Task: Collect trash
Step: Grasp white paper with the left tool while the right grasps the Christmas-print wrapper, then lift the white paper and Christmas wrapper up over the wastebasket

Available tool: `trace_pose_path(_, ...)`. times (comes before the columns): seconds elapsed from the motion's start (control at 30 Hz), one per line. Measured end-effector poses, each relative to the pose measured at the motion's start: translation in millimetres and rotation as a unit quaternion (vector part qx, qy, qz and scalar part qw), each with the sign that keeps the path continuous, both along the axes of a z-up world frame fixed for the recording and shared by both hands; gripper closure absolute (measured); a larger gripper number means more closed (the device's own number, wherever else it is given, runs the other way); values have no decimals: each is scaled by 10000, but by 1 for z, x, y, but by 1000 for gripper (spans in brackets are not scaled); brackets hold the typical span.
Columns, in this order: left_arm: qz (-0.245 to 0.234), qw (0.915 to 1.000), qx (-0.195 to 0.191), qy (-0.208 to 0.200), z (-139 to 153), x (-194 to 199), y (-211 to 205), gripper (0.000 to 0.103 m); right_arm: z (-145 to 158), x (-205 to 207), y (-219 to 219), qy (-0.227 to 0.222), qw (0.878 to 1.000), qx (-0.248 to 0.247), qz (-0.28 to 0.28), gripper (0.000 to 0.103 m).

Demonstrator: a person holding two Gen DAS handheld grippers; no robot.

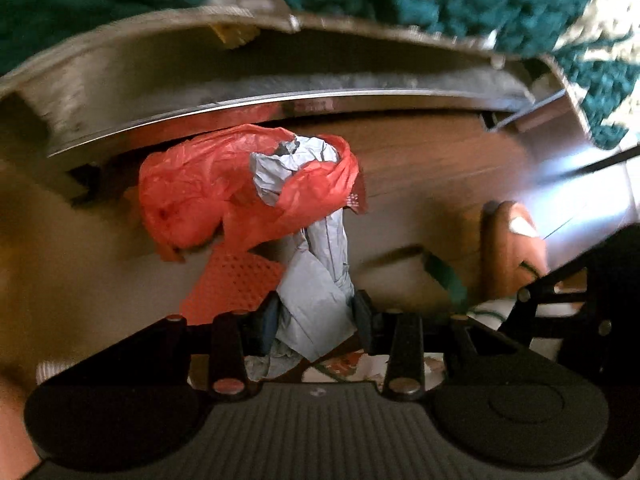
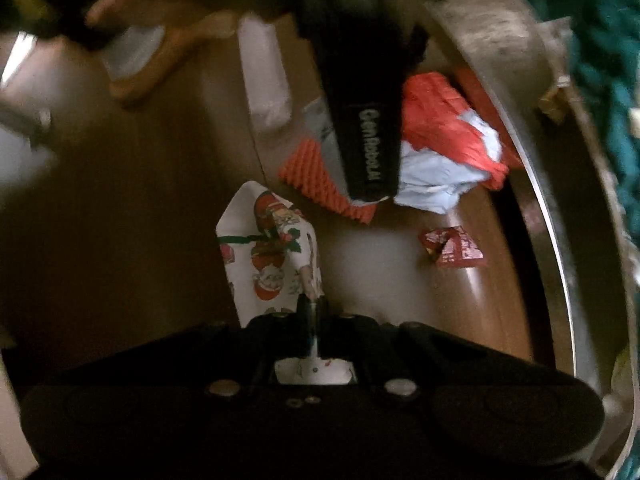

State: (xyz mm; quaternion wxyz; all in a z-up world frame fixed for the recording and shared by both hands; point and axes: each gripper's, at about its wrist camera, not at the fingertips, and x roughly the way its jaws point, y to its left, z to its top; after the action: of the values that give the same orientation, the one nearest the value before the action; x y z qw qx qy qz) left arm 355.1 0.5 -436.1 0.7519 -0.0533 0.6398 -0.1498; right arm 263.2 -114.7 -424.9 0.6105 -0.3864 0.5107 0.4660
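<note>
My left gripper [image 1: 314, 312] is shut on a grey plastic mailer bag [image 1: 316, 280] that is tangled with a crumpled red plastic bag [image 1: 208, 184] and an orange mesh piece [image 1: 236, 280], held above the wooden floor. The same bundle shows in the right wrist view [image 2: 444, 156] under the left gripper's black body. My right gripper [image 2: 310, 304] is shut on a white bag with a Santa print [image 2: 272, 264]. A small red wrapper [image 2: 454, 246] lies on the floor to the right of it.
A curved metal-edged furniture base [image 1: 240, 80] runs just behind the bundle and shows in the right wrist view [image 2: 560, 200]. A teal knitted blanket [image 1: 480, 4] lies on top of it. The person's foot [image 1: 516, 248] stands at the right.
</note>
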Motion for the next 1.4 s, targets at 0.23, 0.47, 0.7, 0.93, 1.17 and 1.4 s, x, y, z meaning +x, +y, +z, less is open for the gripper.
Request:
trace_pose_path(0.23,924,9933,-619,323,53,-13,23,65,47,-23,1,-266,9992,141,-257,102)
trace_pose_path(0.47,1338,9858,-1017,63,120,-47,35,65,110,-49,1,-805,9939,555,-509,102)
trace_pose_path(0.7,2369,9525,-1876,385,151,-81,69,65,163,-78,-5,-1519,9864,601,-176,102)
trace_pose_path(0.93,2544,9394,-2220,591,159,-119,78,65,177,-111,-9,-1952,9797,378,259,102)
trace_pose_path(1.17,2880,9276,-2371,196,185,-138,104,65,210,-110,-19,-2456,9684,435,-71,102)
trace_pose_path(1.4,3730,8724,-3088,668,159,-158,128,65,255,-91,-45,-2836,9537,624,-787,102)
